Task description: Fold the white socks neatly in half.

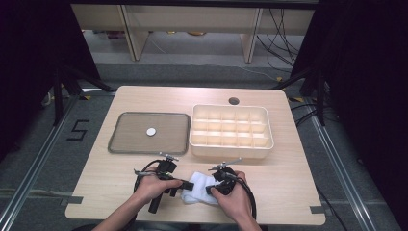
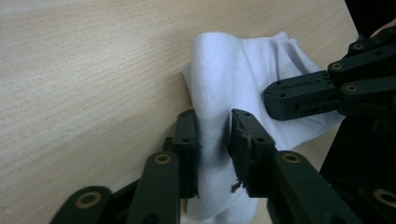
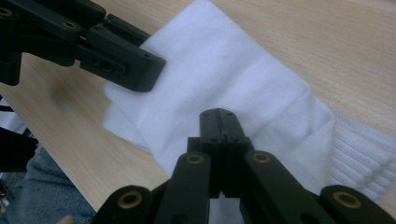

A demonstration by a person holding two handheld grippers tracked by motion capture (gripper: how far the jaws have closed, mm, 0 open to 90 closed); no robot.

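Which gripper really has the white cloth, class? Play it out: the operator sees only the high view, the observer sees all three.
Observer: In the left gripper view, the left gripper pinches a raised fold of the white cloth between its jaws.
Operator: And the right one?
Observer: In the right gripper view, the right gripper is fully shut, its tips down on the cloth. I cannot tell whether it nips a layer.
Operator: Is the cloth plain all over?
Observer: No. The right gripper view shows a ribbed end, like a cuff.
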